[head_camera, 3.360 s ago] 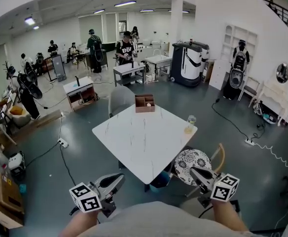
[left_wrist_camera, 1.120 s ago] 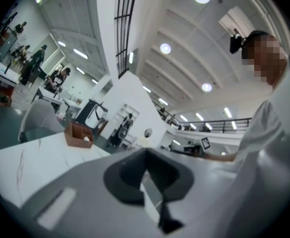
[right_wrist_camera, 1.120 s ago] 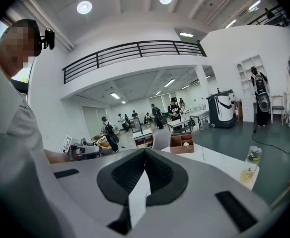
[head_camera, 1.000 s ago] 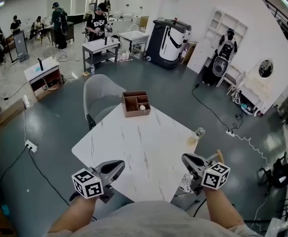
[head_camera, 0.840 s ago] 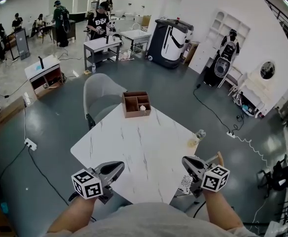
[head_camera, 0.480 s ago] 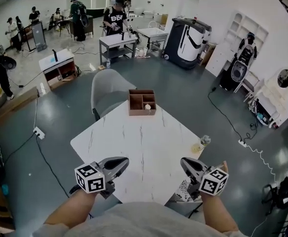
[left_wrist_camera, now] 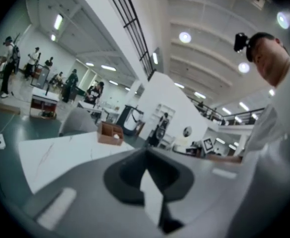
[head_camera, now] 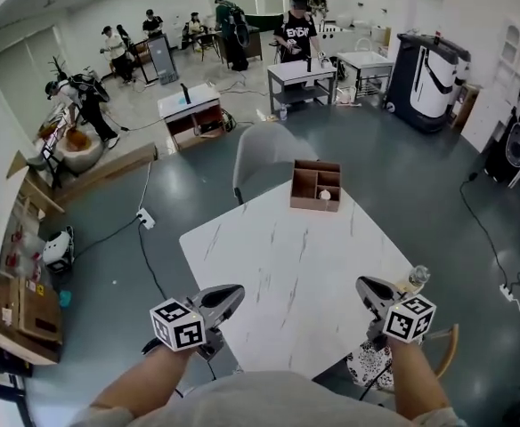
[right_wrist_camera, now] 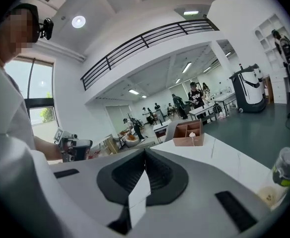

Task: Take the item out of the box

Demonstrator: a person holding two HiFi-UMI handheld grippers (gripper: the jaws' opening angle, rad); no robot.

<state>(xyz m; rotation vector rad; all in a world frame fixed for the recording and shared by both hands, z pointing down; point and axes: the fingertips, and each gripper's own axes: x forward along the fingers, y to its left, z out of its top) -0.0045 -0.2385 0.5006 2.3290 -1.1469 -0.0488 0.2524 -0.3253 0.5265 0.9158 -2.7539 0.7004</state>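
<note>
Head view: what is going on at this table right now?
A person stands at the near side of the white table, a gripper in each hand. The left gripper and right gripper are both shut and empty, near that side. The brown box sits at the far edge, untouched, with a small white item in its near-right compartment. A bottle stands at the right edge. The item is not yet out.

Box [head_camera: 313, 205] at my table's [head_camera: 278, 256] far edge, item [head_camera: 325, 195] in its near-right compartment, chair [head_camera: 264, 145] behind, bottle [head_camera: 413, 279] at the right edge near my right gripper [head_camera: 365, 286].
</note>
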